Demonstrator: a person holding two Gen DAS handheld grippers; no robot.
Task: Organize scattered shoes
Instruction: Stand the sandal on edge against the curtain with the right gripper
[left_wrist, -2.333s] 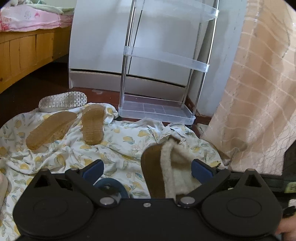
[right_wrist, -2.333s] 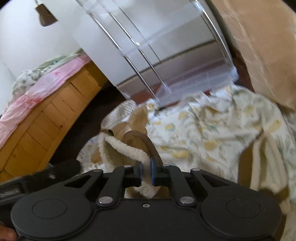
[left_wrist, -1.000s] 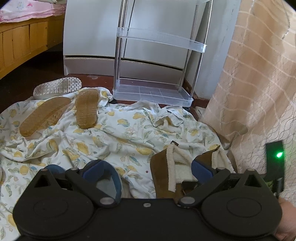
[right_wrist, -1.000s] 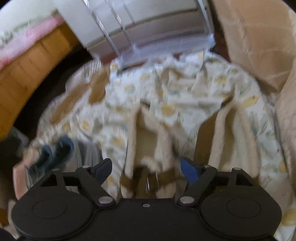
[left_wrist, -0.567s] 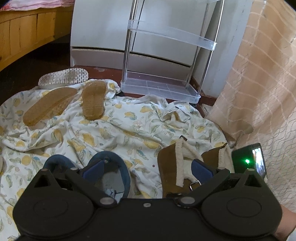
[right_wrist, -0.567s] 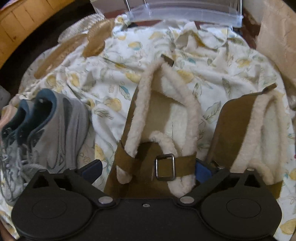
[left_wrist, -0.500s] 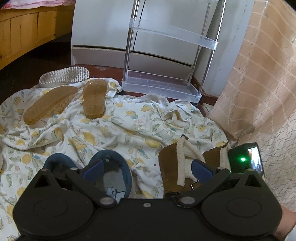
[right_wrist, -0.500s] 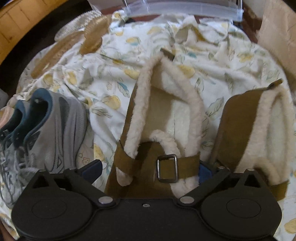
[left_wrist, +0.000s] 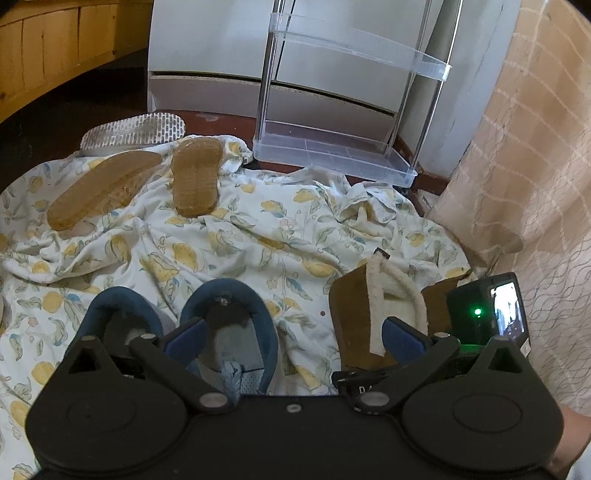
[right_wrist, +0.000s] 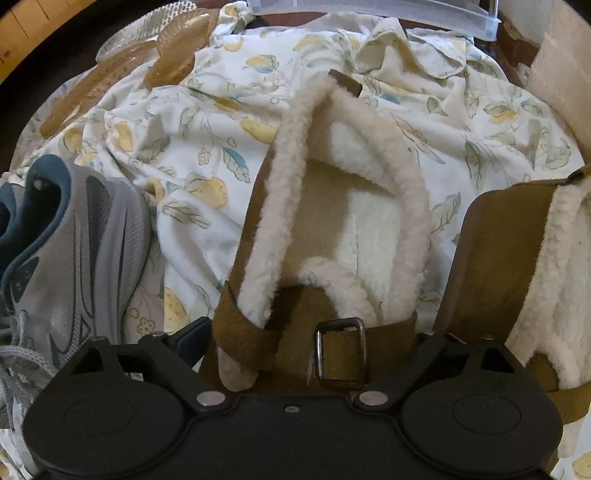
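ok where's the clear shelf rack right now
In the left wrist view the clear shelf rack stands on the floor at the far edge of the lemon-print sheet, against the white cabinet, beside the checked curtain.

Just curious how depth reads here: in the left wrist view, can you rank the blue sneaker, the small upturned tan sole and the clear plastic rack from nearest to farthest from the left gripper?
1. blue sneaker, at the left gripper.
2. small tan sole, mid-sheet, left.
3. clear rack, beyond the sheet.

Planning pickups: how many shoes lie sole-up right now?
3. A clear patterned sole at the sheet's far left edge, a long amber sole beside it, and a shorter amber sole to its right. Others may be out of view.
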